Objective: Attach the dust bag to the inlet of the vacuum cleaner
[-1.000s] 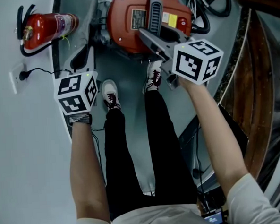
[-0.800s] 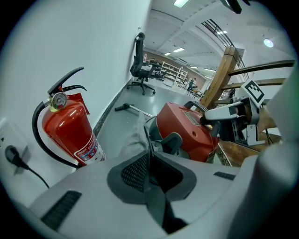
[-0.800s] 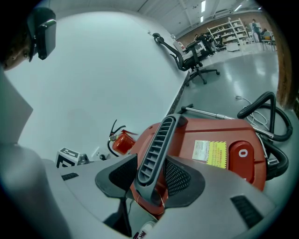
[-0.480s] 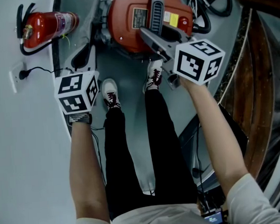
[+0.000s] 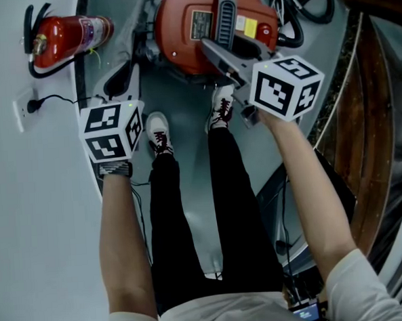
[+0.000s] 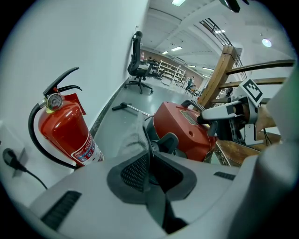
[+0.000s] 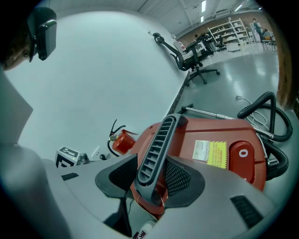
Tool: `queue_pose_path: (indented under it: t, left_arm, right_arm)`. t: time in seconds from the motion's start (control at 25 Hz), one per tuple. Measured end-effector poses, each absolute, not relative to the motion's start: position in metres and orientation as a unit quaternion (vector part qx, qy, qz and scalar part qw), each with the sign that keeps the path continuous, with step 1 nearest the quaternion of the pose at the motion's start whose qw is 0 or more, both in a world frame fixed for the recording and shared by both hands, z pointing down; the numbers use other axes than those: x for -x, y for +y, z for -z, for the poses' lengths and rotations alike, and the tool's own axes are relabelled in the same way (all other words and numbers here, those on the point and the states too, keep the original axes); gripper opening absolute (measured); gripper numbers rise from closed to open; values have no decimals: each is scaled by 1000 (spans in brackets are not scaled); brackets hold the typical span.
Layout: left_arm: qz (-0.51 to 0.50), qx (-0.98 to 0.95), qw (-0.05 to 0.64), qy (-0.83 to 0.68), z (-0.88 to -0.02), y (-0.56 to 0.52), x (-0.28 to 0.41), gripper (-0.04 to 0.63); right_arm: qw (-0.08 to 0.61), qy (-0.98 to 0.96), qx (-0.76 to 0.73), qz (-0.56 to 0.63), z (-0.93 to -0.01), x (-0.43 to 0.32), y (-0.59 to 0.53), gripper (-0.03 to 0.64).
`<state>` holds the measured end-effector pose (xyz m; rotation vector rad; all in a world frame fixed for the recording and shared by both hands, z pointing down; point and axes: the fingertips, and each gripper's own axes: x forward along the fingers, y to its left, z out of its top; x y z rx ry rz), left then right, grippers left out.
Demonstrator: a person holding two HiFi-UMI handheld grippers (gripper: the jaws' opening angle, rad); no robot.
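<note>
The red vacuum cleaner [image 5: 193, 28] stands on the floor in front of the person's feet, with a grey ribbed handle [image 5: 222, 16] across its top. My right gripper [image 5: 216, 54] reaches in from the right and is shut on that handle [image 7: 161, 140], which runs up between its pads. My left gripper [image 5: 121, 83] is left of the vacuum, near the wall. Its jaws are closed on the thin edge of a pale grey, half-transparent dust bag [image 6: 132, 140] that rises in front of them. The vacuum's inlet is hidden.
A red fire extinguisher [image 5: 64, 39] stands against the white wall at the left, above a wall socket with a black plug [image 5: 29, 108]. A black hose [image 5: 300, 11] coils behind the vacuum. Wooden stair rails [image 5: 368, 112] run along the right. The person's shoes [image 5: 157, 133] are just below the vacuum.
</note>
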<state>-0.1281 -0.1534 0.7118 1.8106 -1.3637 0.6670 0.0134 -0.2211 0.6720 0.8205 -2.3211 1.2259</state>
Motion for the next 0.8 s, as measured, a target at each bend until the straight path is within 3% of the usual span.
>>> queue_pose_path:
  t: [0.8]
  left_arm:
    - [-268,-721,374,-518,-711,-154,122,34]
  right_arm:
    - [196,-828,-292,-436,-672,-13,-221,184]
